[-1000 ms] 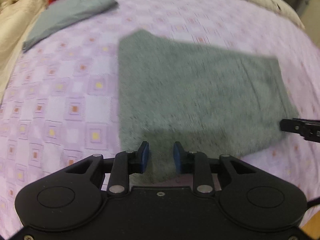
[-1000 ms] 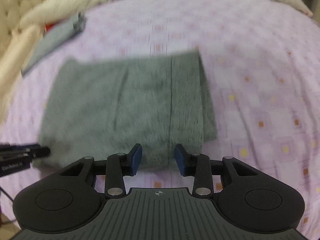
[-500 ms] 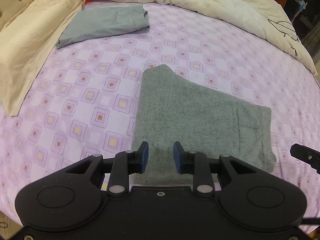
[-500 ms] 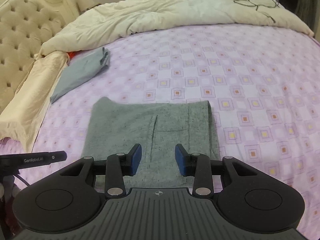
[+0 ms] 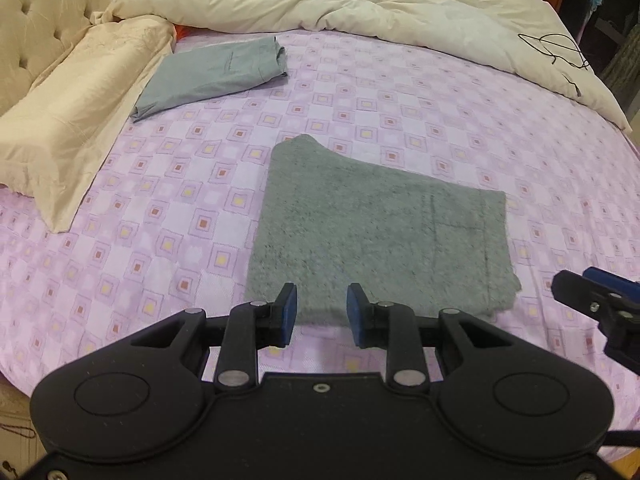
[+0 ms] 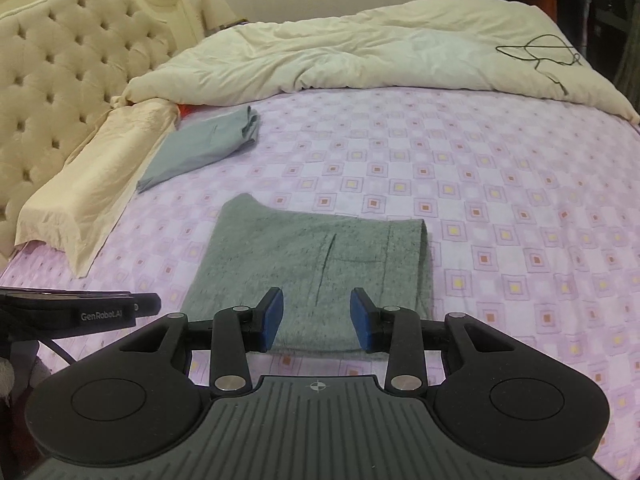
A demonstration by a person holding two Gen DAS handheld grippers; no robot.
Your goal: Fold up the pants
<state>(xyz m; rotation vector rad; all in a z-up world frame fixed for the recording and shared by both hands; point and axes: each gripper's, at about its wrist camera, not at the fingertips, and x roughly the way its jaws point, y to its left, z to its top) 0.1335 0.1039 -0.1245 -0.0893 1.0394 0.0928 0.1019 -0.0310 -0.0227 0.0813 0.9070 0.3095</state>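
Note:
The grey fleecy pants (image 5: 372, 232) lie folded into a flat rectangle on the purple checked bedsheet, also in the right wrist view (image 6: 316, 268). My left gripper (image 5: 321, 314) is open and empty, held above the near edge of the pants. My right gripper (image 6: 316, 320) is open and empty, above the near edge too. The right gripper's tip shows at the right of the left wrist view (image 5: 600, 300). The left gripper's body shows at the left of the right wrist view (image 6: 80, 308).
Another folded grey-blue garment (image 5: 212, 76) lies at the far left of the bed (image 5: 440, 128). A cream pillow (image 5: 68, 120) and tufted headboard (image 6: 60, 80) are on the left. A cream duvet (image 6: 360, 56) with a wire hanger (image 6: 540, 52) is bunched at the back.
Both grippers have pulled back and up from the pants, so more of the bed shows. The pants stay flat on the sheet. Both grippers stay open.

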